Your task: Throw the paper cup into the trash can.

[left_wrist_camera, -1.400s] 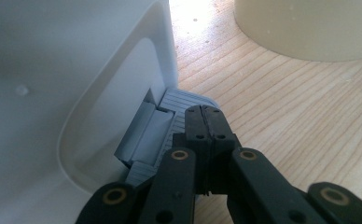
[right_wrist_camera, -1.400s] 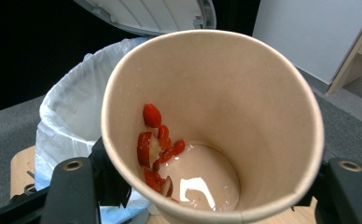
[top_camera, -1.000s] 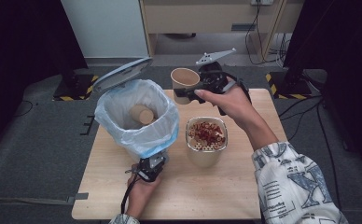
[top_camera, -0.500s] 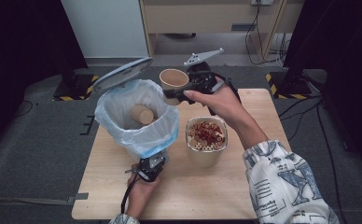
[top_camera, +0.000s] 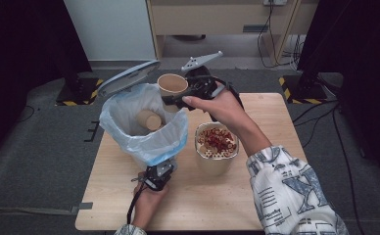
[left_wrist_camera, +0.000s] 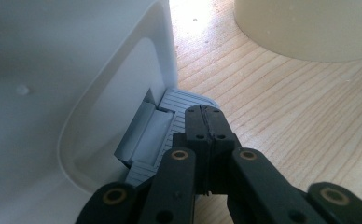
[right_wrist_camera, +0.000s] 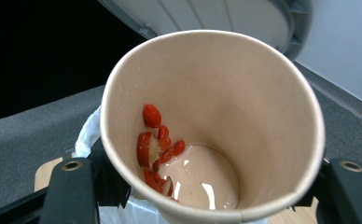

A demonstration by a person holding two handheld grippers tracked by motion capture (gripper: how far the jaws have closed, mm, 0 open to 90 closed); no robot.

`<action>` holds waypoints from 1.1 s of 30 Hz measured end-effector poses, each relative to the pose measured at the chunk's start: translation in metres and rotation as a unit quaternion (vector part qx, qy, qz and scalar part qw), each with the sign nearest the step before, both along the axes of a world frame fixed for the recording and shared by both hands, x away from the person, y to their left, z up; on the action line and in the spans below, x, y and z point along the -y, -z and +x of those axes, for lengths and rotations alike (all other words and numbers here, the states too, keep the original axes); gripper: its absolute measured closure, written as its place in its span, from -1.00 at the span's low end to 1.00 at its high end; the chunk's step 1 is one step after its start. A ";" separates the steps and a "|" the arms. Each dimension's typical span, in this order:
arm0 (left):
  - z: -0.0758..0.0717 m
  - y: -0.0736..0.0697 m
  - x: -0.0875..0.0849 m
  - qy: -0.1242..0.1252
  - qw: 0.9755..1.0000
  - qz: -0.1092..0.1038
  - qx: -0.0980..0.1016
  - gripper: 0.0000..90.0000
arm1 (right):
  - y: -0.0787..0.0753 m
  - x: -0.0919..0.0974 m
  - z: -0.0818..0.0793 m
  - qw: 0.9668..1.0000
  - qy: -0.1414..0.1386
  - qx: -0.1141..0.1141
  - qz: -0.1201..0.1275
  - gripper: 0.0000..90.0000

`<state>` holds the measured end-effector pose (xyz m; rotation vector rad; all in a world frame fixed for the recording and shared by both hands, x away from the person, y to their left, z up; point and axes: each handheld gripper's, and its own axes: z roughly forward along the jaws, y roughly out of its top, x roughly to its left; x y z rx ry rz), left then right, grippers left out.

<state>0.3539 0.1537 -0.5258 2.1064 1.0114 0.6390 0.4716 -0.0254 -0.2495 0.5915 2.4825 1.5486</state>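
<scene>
My right gripper [top_camera: 174,95] is shut on a brown paper cup [top_camera: 172,84] and holds it upright over the far rim of a white pedal bin [top_camera: 144,132] lined with a blue bag. In the right gripper view the cup [right_wrist_camera: 212,121] has red bits and pale liquid at its bottom, with a black jaw on either side. My left gripper [top_camera: 161,169] is shut, and its tip [left_wrist_camera: 207,121] rests on the bin's grey pedal [left_wrist_camera: 179,100]. The bin lid [top_camera: 129,78] stands raised. Another paper cup [top_camera: 149,119] lies inside the bag.
A paper bowl [top_camera: 216,147] full of red and pale scraps stands on the wooden table [top_camera: 276,117] just right of the bin, under my right forearm. Grey carpet surrounds the table. A cabinet and cables are beyond its far edge.
My right gripper has carried the paper cup leftward, from beyond the bowl to above the bin's far rim. The left gripper and the raised lid have stayed as they were.
</scene>
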 end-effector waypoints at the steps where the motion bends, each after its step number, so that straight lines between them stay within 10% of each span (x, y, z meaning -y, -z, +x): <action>1: 0.000 0.000 0.000 0.000 1.000 0.000 0.000 0.98 | 0.001 -0.002 0.000 1.000 -0.001 0.001 -0.001 -0.26; 33: 0.000 0.000 0.000 0.000 1.000 0.000 0.000 0.97 | 0.017 -0.026 0.001 1.000 -0.014 -0.005 -0.009 -0.28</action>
